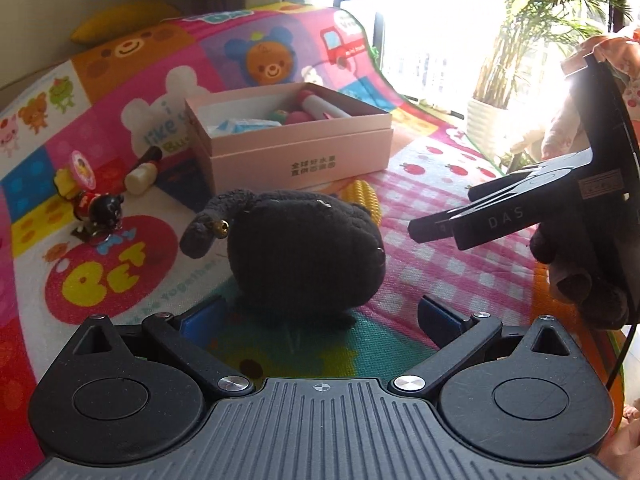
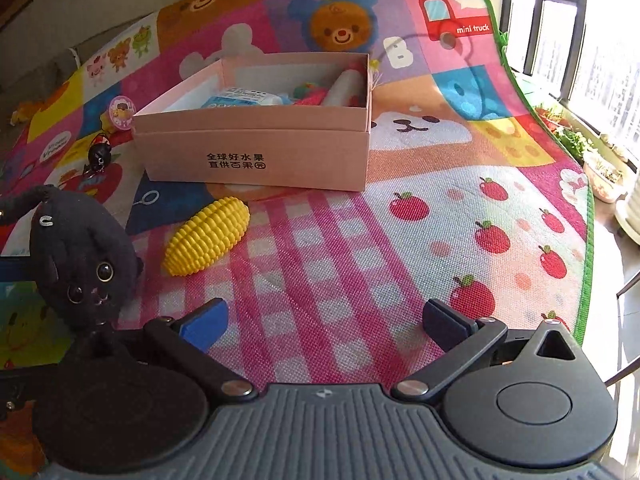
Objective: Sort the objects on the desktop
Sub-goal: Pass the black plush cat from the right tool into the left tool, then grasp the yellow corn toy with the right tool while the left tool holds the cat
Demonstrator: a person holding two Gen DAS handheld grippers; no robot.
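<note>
Black plush cat (image 1: 304,248): on the play mat (image 2: 400,240), between my left gripper's (image 1: 320,316) spread, empty fingers; face toward my right gripper (image 2: 324,320), tail raised toward the pink box (image 2: 256,152). Toy corn (image 2: 208,236): long axis diagonal, just before the box. Right gripper: spread, empty, over bare checked mat.

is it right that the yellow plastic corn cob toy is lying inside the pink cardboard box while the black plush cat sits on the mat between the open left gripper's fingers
Not quite. The yellow plastic corn cob toy lies on the colourful play mat in front of the pink cardboard box, not inside it; the right wrist view shows this plainly. The rest holds: the black plush cat sits on the mat between the fingers of the open left gripper.
</note>
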